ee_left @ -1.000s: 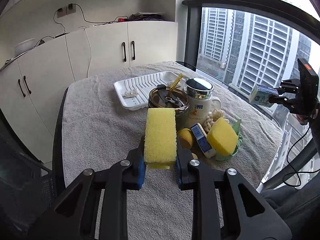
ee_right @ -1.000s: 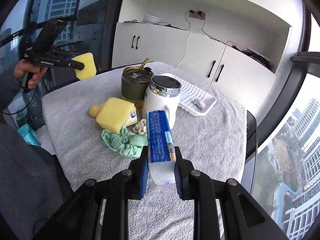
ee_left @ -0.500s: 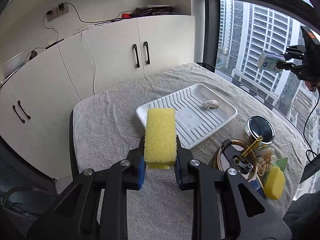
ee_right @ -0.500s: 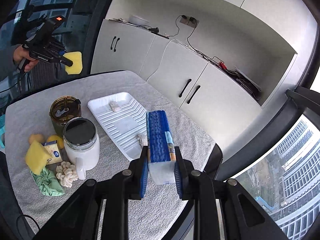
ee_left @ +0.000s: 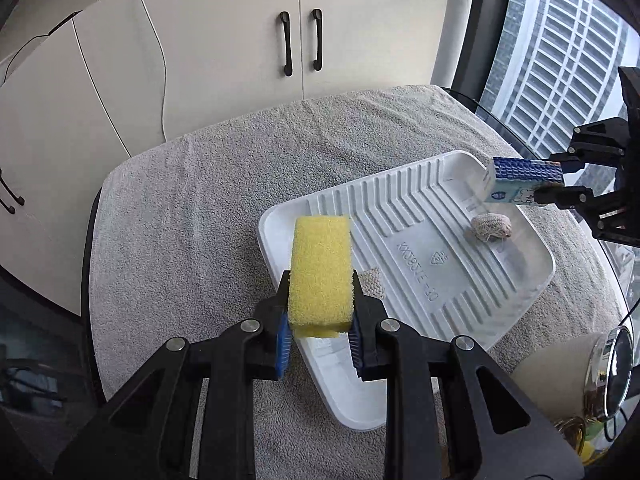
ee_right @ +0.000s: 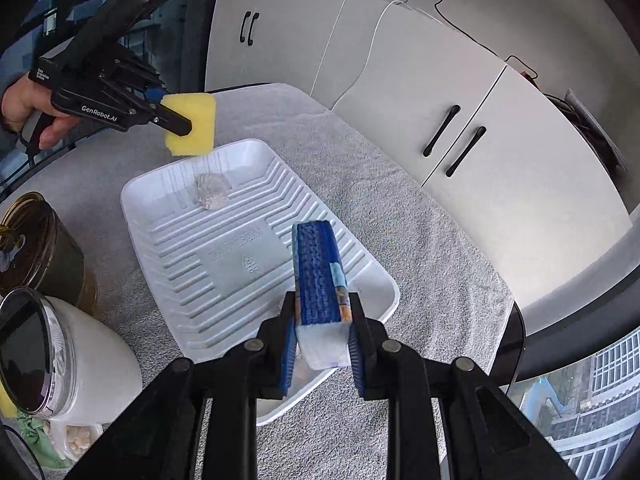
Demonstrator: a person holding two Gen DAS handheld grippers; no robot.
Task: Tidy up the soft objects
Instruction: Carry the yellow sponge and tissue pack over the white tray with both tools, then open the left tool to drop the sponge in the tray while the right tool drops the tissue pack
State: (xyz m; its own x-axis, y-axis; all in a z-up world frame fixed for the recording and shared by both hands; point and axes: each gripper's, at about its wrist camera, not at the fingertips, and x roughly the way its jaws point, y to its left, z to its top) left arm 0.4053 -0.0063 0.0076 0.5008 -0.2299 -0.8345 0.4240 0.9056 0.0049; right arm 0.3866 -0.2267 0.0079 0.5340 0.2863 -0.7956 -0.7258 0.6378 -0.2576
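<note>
My left gripper (ee_left: 320,332) is shut on a yellow sponge (ee_left: 321,270), held above the near end of the white ribbed tray (ee_left: 404,240). The right gripper (ee_right: 322,344) is shut on a blue-and-white tissue pack (ee_right: 320,280), hovering over the tray's (ee_right: 224,256) other end. Each gripper shows in the other's view: the tissue pack (ee_left: 524,180) at the right, the sponge (ee_right: 192,124) at the upper left. A small beige knitted piece (ee_left: 490,228) lies in the tray. Another beige piece (ee_left: 370,282) peeks from behind the left fingers.
A grey towel (ee_left: 208,208) covers the table. A white mug with a shiny lid (ee_right: 60,356) and a brown jar (ee_right: 44,248) stand beside the tray. Green cloth (ee_right: 44,444) lies near the mug. White cabinets (ee_left: 240,40) stand behind the table. A hand (ee_right: 28,104) holds the left gripper.
Both grippers swung from the cluttered end of the table over to the tray, each still shut on its object. The tray now fills the middle of both views.
</note>
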